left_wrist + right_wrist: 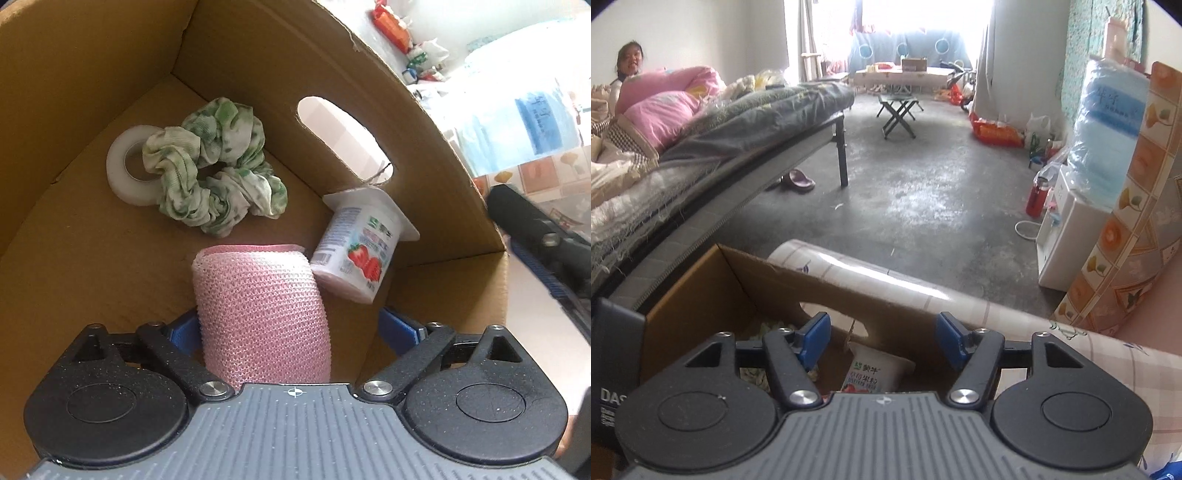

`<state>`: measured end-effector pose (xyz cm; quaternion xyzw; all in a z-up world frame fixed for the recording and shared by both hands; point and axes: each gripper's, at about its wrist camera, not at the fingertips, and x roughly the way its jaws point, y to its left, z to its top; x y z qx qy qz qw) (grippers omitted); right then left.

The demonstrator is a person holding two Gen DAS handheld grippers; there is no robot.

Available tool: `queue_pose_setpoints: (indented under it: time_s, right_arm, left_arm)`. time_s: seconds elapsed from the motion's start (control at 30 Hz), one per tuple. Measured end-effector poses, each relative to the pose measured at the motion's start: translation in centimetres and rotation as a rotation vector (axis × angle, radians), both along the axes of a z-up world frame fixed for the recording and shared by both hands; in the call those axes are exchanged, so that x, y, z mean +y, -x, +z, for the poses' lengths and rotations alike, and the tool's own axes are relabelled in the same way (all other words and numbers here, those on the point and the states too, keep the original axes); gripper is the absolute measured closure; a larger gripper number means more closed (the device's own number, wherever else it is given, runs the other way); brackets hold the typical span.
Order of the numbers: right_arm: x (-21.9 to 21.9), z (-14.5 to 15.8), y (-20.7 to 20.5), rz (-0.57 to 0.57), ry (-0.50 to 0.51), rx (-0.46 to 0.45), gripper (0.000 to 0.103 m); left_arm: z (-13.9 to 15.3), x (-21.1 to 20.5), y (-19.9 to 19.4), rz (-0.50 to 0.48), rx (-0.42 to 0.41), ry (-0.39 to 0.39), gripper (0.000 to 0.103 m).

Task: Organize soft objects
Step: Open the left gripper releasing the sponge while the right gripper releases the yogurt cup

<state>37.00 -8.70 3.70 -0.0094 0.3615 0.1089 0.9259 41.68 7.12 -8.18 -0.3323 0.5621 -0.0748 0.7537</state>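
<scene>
In the left wrist view my left gripper (291, 325) is inside a cardboard box (92, 240). Its blue fingers stand wide apart. A pink mesh sponge (258, 306) stands between them, against the left finger and clear of the right one. A green-and-white scrunchie (218, 166) lies on the box floor beside a white tape roll (125, 173). A strawberry yogurt cup (362, 243) lies tipped against the box wall. My right gripper (882, 339) is open and empty above the box's near wall (886, 314); the yogurt cup (875, 369) shows below it.
The box wall has an oval hand hole (343, 136). The box stands on a table with a patterned cloth (960, 295). A bed (720, 129) is at the left, a water dispenser (1082, 206) at the right, and a folding stool (899, 110) on the floor beyond.
</scene>
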Motion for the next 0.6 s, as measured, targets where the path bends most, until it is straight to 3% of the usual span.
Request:
queue_pose_setpoints:
  time_s: [0.23, 0.6]
  right_arm:
    - [-1.7, 1.4, 0.8, -0.016, -0.043, -0.022, 0.037]
    - [-6.4, 3.0, 4.4, -0.038, -0.208, -0.018, 0.037]
  left_arm:
    - [0.4, 0.3, 0.5, 0.010, 0.002, 0.001, 0.007]
    - [4.0, 3.6, 3.0, 0.088, -0.092, 0.029, 0.007]
